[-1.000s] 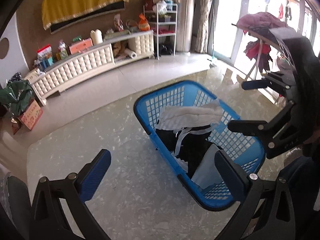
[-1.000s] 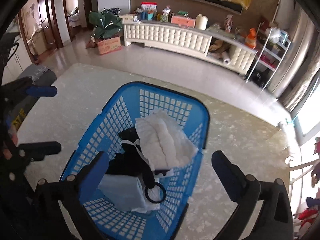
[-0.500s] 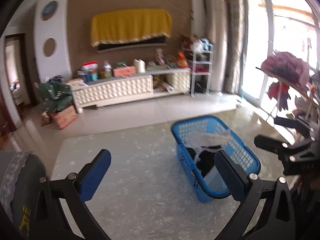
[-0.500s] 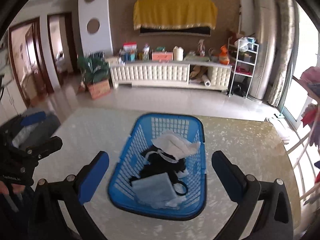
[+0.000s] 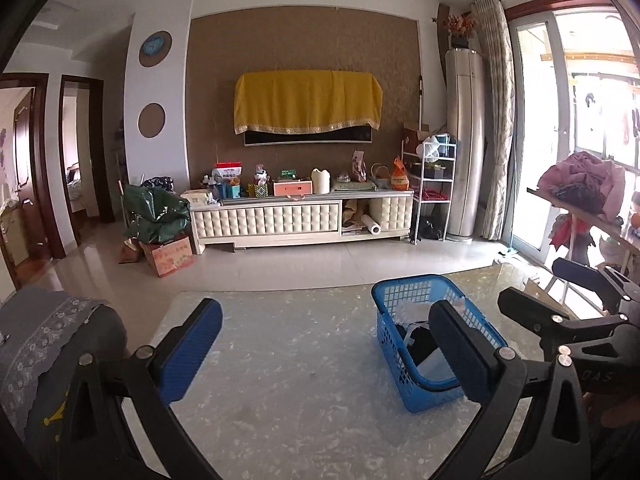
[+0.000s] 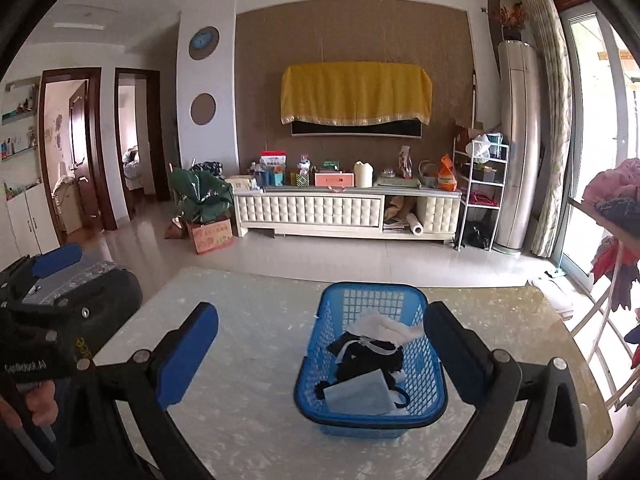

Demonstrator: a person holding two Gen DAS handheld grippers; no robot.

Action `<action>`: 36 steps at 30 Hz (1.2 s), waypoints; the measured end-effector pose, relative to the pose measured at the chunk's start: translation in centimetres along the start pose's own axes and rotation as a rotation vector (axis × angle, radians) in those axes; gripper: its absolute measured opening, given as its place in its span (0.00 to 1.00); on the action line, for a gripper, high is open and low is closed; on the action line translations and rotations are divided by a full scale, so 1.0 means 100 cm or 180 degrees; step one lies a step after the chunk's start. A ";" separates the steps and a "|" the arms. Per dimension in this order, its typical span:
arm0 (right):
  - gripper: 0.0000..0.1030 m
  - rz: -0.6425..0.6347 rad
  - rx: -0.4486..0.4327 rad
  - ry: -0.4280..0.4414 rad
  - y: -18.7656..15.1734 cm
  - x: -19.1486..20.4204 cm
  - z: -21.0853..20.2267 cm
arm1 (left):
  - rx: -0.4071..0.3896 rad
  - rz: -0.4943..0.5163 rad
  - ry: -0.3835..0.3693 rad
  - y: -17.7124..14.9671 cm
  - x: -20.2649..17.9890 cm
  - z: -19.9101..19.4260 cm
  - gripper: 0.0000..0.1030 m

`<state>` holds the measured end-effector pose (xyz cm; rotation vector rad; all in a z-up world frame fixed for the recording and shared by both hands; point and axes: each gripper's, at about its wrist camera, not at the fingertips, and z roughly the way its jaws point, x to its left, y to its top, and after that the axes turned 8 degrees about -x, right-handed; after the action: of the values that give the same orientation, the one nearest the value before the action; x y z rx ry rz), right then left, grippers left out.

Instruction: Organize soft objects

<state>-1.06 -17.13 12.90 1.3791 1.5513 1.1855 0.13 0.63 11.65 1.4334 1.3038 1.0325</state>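
On table [image 6: 260, 420]: one basket [image 6: 372, 426], three cloths; two grippers empty.

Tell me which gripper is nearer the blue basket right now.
Right. The right gripper is open and lined up straight behind the blue basket. The left gripper, also open, is off to its left over bare table.

A pale, speckled marble-look tabletop [image 6: 256, 408] carries one thing — a blue perforated plastic laundry basket [image 6: 434, 368] [image 5: 390, 344], standing upright on the table's right half, the surface left of the basket bare.
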 end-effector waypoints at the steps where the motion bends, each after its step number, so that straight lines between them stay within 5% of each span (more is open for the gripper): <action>1: 1.00 0.0007 -0.0019 0.0005 0.000 0.000 -0.001 | -0.0010 -0.0008 0.0006 0.000 0.000 -0.002 1.00; 36: 1.00 0.0014 -0.0086 0.0055 -0.017 0.003 -0.019 | -0.0036 -0.0053 -0.0020 -0.010 0.001 -0.028 1.00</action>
<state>-3.40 -17.10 11.87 1.3588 1.5394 1.2196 -2.81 0.97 11.34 1.4140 1.3015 1.0220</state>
